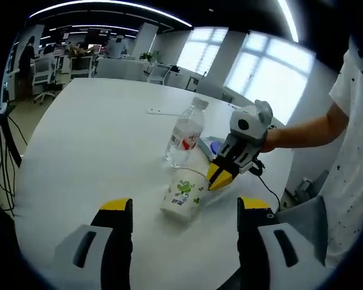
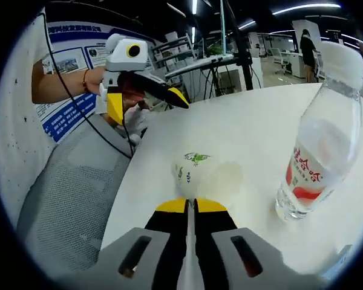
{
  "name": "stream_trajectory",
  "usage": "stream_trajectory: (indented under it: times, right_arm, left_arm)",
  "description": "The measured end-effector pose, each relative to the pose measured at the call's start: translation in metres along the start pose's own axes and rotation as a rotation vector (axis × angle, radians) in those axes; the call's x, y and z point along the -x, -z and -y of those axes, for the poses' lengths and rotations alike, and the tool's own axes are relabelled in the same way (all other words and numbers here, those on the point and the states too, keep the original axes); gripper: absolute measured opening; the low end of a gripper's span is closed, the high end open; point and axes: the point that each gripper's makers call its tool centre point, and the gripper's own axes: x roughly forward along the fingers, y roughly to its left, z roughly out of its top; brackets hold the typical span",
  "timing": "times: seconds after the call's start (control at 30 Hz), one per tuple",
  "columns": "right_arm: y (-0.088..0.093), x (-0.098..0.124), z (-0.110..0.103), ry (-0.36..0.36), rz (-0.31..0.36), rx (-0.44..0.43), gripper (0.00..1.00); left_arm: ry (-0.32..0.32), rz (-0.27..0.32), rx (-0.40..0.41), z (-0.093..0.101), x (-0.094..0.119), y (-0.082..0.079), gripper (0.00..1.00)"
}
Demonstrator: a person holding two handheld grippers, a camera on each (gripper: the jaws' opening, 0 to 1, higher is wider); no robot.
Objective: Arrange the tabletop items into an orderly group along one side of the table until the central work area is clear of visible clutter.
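Note:
A white paper cup (image 1: 181, 196) with green print sits tilted on the white table (image 1: 97, 139), straight ahead of my left gripper (image 1: 185, 205), whose jaws stand open and apart from it. My right gripper (image 1: 221, 175) reaches in from the right, its yellow tips pinched on the cup's rim. In the right gripper view the cup (image 2: 196, 169) lies just beyond my right gripper (image 2: 190, 206), whose jaws are pressed together. A clear water bottle (image 1: 184, 133) with a red label stands upright behind the cup, also seen as the bottle (image 2: 317, 151). My left gripper (image 2: 146, 101) hovers open past the table edge.
A blue-lidded item (image 1: 213, 145) lies beside the bottle, and a flat white object (image 1: 160, 112) farther back. A grey mesh chair (image 2: 66, 181) stands at the table edge, with cables (image 1: 269, 190) hanging nearby. Office desks and chairs (image 1: 54, 69) fill the background.

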Motion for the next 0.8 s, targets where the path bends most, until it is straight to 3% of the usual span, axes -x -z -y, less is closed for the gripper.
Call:
stream_trajectory:
  times: [0.37,0.8]
  right_arm:
    - [-0.001,0.005,-0.018,-0.04,-0.058,0.055,0.0]
    - [0.0,0.048,-0.022,0.032,-0.15,0.166,0.0]
  left_arm:
    - [0.004,0.012,-0.008,0.004,0.001,-0.002,0.71]
    - [0.032,0.035,-0.027,0.016,-0.006,-0.01,0.7]
